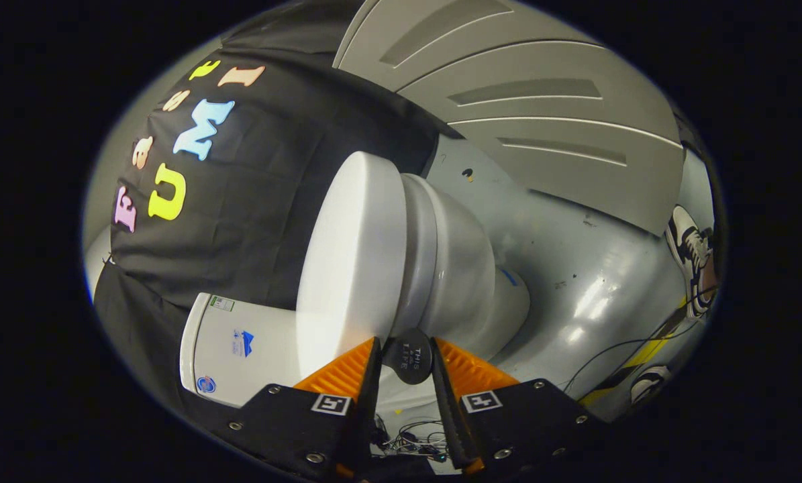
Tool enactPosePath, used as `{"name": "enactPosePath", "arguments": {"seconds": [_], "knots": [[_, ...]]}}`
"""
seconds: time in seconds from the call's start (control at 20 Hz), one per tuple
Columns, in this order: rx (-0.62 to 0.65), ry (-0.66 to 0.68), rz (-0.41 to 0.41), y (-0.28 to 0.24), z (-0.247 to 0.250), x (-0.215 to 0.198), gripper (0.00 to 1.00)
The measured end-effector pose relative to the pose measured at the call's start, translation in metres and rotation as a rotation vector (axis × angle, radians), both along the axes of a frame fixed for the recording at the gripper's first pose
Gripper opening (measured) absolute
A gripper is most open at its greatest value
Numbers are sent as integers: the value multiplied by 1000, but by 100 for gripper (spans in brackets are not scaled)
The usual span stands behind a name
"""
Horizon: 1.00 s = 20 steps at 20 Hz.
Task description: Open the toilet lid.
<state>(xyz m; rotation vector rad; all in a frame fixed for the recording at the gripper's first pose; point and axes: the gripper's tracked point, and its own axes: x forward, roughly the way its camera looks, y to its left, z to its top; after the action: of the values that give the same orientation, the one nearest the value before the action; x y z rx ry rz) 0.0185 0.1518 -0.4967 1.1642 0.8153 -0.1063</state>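
Observation:
The white toilet stands in a rolled view, with its lid (350,261) lying down on the seat (419,248) and bowl (468,268). A black round tab (407,359) sticks out at the lid's rim, between the lid and the seat. My gripper (406,352) has a finger on each side of this tab, and both fingers press against it. The fingertips (367,355) sit right at the lid's edge. The tank (239,349) rises behind the lid, beside the left finger.
Grey glossy floor (575,268) spreads beyond the bowl. A person's sneakers (689,248) stand on it at the far side, near thin cables (615,349) and a yellow-black strip. Grey ribbed wall panels (528,100) and the black booth cloth (260,201) close in behind the toilet.

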Motion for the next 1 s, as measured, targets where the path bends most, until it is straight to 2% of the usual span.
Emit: {"name": "enactPosePath", "arguments": {"seconds": [0.1,0.15,0.35,0.55,0.85,1.0], "knots": [[15,9,-14,-3,-3,-2,34],[32,10,-26,-5,-4,-1,25],[-19,-25,2,-3,4,1,15],[15,-13,-59,-9,9,-1,2],[-32,13,-58,-2,13,-1,0],[-82,11,-22,4,13,-3,0]]}}
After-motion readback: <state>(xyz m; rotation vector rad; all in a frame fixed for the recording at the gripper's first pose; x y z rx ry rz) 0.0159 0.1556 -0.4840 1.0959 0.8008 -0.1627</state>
